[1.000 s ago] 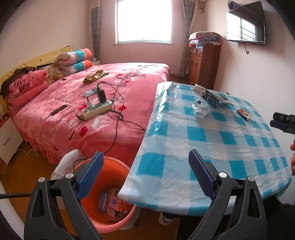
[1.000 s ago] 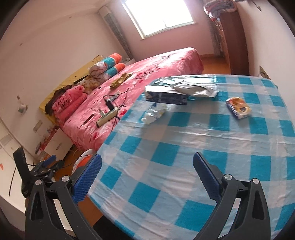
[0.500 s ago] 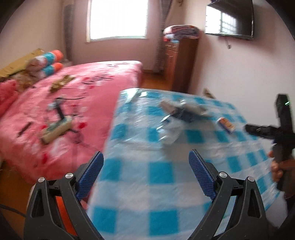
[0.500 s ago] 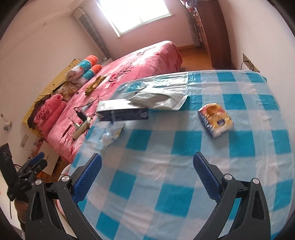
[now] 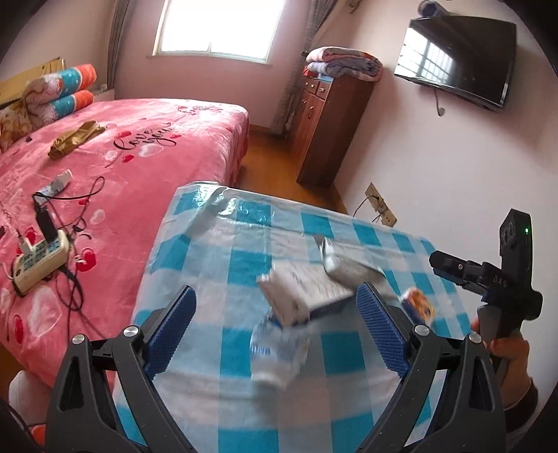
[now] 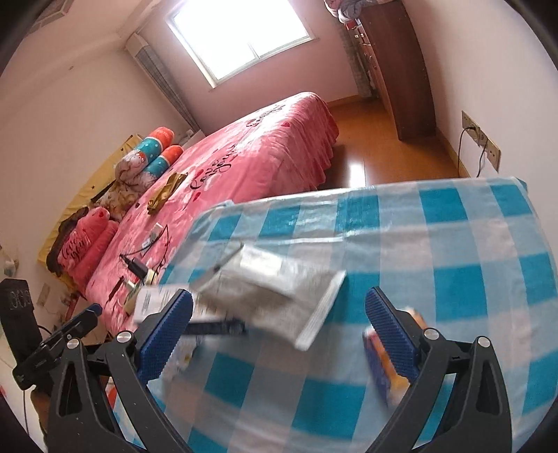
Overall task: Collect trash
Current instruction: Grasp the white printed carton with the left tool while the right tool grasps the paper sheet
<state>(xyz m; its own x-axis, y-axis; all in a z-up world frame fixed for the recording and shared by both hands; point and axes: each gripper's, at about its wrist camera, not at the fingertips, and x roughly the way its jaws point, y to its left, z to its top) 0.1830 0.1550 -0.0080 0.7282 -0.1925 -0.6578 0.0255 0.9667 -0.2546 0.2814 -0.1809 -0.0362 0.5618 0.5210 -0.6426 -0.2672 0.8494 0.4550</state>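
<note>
Left claw (image 5: 275, 334): jaws apart, empty, poised over the crumpled clear bottle (image 5: 279, 352) to straddle it.
Right claw (image 6: 279, 334): jaws apart, empty, above the silver pouch (image 6: 275, 289).
Landmark: checked tablecloth (image 5: 244, 265); all the trash lies on it, blurred.

A bright window (image 5: 216, 29) at twelve o'clock lights pink walls, a pink-covered bed (image 5: 115, 153) at ten, a dark wooden cabinet (image 5: 329, 125) at one, and a wall-mounted television (image 5: 457, 57) at two.
</note>
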